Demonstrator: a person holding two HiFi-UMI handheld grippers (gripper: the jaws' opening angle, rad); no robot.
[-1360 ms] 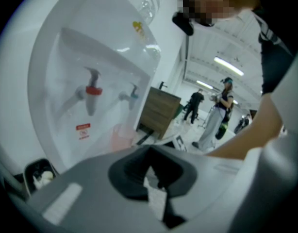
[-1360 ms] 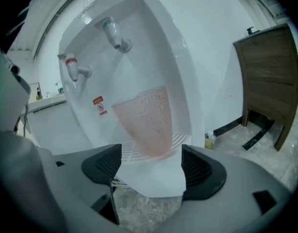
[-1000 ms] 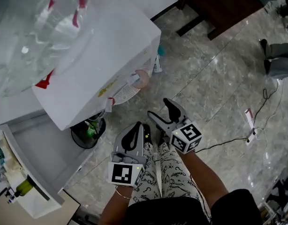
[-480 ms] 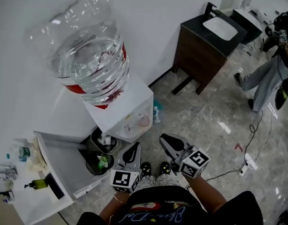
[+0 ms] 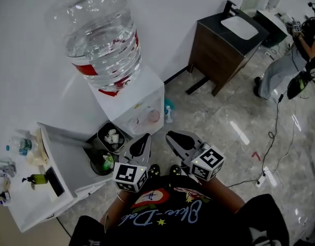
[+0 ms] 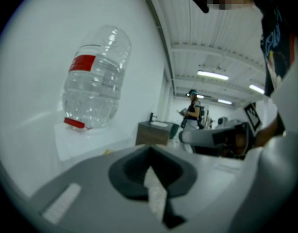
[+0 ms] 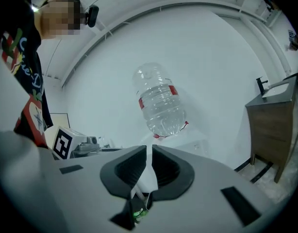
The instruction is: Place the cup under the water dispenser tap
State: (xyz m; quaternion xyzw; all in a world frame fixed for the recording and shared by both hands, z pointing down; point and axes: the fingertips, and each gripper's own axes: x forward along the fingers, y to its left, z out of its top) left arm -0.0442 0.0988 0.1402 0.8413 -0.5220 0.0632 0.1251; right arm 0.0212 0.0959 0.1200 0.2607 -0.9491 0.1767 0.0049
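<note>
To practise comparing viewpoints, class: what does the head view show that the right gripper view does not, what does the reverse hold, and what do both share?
Head view only: a bystander and a power strip on the floor. Right gripper view only: the ceiling and the wearer's head camera. Both: the dispenser bottle, the wooden cabinet and the left gripper's marker cube.

I log: black T-shirt (image 5: 198, 224), blue script, red print; grey left gripper (image 5: 143, 138), right gripper (image 5: 173, 136), black-white marker cubes (image 5: 130, 177) at their six o'clock ends.
</note>
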